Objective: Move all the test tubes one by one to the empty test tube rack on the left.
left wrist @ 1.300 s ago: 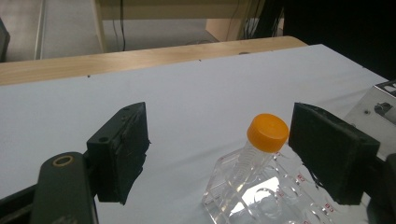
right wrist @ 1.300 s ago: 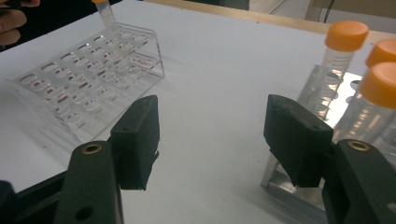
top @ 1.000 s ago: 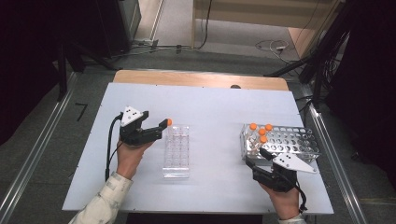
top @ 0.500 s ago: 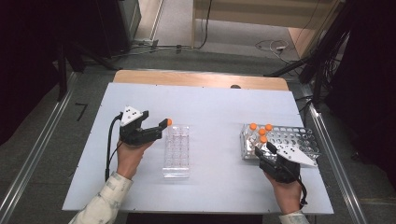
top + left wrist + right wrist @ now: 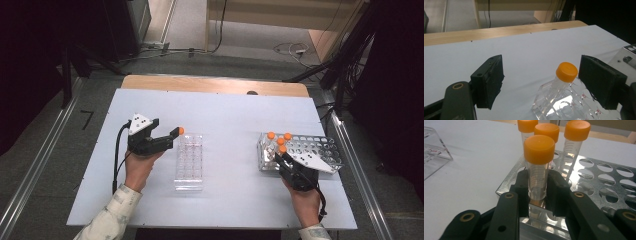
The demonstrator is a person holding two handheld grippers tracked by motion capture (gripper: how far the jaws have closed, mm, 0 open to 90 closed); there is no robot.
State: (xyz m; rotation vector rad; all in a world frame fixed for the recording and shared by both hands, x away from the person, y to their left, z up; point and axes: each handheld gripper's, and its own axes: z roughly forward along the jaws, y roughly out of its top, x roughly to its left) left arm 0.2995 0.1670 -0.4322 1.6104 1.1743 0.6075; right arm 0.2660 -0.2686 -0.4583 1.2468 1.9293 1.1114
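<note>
Four orange-capped tubes are standing in the metal rack [image 5: 320, 150], clustered at the rack's corner nearest the right hand-held gripper [image 5: 537, 187]. That gripper's jaws have just been closing, and in the right gripper view its pads are now pressing on the nearest tube [image 5: 538, 170] low on the clear body, below the cap, with the tube upright in its hole. Gripping there is likely leaving the cap free and keeping the tube straight for a clean lift out of the hole. The other three tubes [image 5: 574, 142] are standing just behind it, farther into the rack.

Well to the left of the metal rack, the clear plastic rack [image 5: 189, 161] is lying on the table [image 5: 225, 115]. The left hand-held gripper [image 5: 170, 137] is hovering beside it with jaws spread wide and pressing on nothing. In the left gripper view a fifth tube [image 5: 559, 82] is leaning tilted against the clear rack between the open jaws, touched by neither pad, probably waiting to be seated properly.
</note>
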